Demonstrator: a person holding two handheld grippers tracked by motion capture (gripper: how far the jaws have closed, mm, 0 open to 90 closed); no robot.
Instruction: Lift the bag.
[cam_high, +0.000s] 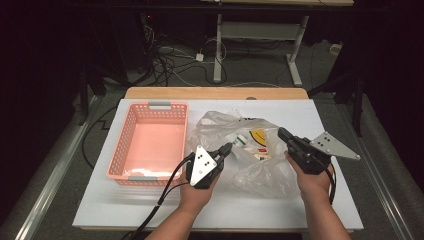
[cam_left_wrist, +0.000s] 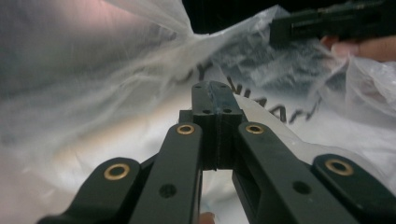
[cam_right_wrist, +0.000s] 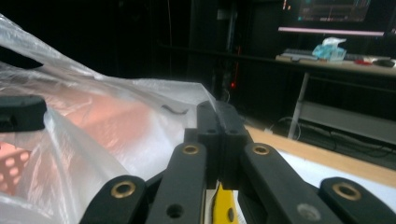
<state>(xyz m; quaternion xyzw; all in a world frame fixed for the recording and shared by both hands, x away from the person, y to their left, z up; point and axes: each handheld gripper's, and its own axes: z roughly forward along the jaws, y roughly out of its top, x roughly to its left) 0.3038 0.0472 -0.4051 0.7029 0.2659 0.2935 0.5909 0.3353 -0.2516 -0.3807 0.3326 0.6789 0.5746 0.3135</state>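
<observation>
plastic bag (cam_high: 240, 145) is see-through, crinkly, with blurry packets inside. left gripper (cam_high: 226, 149) and right gripper (cam_high: 283, 134) each pinch its edge.

Dim lab, floor cables (cam_high: 165, 60), adjustable desk (cam_high: 260, 30)

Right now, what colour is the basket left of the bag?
Salmon pink, with grey handle clips: the basket shows best in the high view.

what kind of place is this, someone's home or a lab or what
Most likely a lab or recording workspace, not a home. A white table stands in a dark room with loose cables on the floor, an adjustable desk frame behind it, and a lit monitor in the right gripper view.
</observation>
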